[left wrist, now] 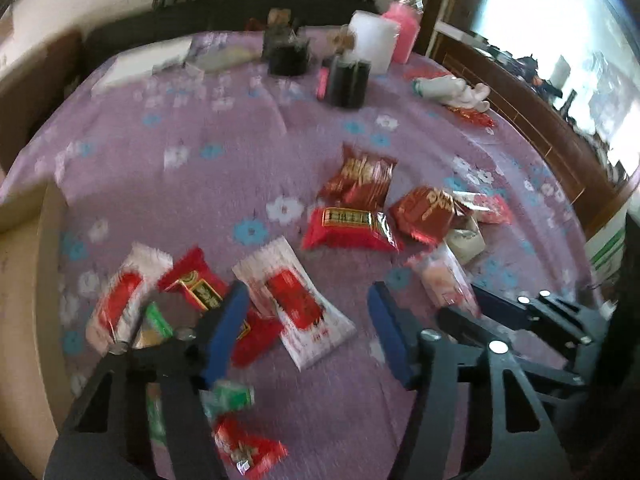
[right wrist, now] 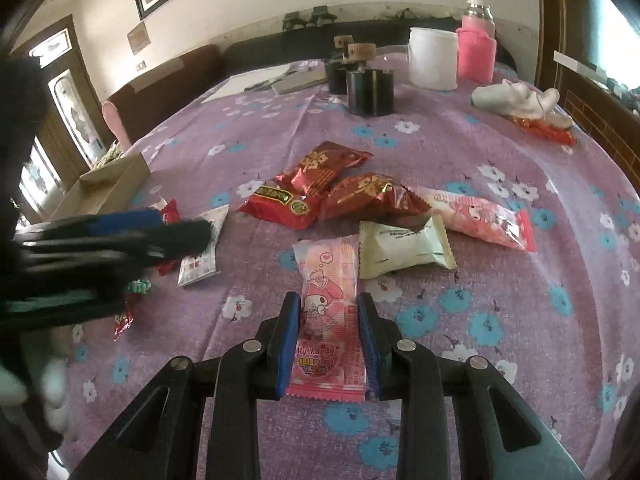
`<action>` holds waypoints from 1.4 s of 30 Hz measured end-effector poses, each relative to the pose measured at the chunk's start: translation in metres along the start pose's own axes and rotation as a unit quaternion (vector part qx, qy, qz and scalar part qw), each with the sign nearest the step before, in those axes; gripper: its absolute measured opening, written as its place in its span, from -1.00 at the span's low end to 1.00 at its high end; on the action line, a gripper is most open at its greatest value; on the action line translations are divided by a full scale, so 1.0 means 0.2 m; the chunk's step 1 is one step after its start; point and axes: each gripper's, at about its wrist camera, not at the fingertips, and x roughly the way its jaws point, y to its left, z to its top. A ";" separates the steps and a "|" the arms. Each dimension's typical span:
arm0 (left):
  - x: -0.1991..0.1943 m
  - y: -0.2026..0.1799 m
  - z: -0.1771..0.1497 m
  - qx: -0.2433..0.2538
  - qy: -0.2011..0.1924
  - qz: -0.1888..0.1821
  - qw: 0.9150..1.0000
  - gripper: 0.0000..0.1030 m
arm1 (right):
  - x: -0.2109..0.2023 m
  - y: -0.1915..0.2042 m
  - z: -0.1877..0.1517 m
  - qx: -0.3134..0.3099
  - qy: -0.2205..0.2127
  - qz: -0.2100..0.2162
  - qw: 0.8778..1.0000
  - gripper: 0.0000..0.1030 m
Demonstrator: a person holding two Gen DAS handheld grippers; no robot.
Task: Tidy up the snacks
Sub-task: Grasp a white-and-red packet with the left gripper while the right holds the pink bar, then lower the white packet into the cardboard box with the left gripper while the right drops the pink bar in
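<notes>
Pink My Melody snack packet (right wrist: 329, 312) lying on the floral-clothed counter (right wrist: 500, 208) between the parted right gripper (right wrist: 329, 320) jaws, contact unclear; left gripper (left wrist: 308, 320), jaws apart, above blurred red-and-white packets (left wrist: 296, 300) beside a half-cropped cardboard box (left wrist: 28, 240).

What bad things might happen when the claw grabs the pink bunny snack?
1. The right gripper straddles the pink bunny packet, its fingers close on both sides. The flat, slippery-looking wrapper might crumple or slip out when squeezed.
2. The cream packet appears to touch the pink one's far end, so lifting could drag it along.
3. The left gripper hangs open over the white-and-red packets, close to the right one; the two might bump.
</notes>
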 end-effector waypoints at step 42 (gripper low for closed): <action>-0.75 0.56 -0.26 -0.092 -0.122 0.038 0.987 -0.44 | -0.19 0.31 0.01 -0.094 -0.069 -0.121 0.986 -0.45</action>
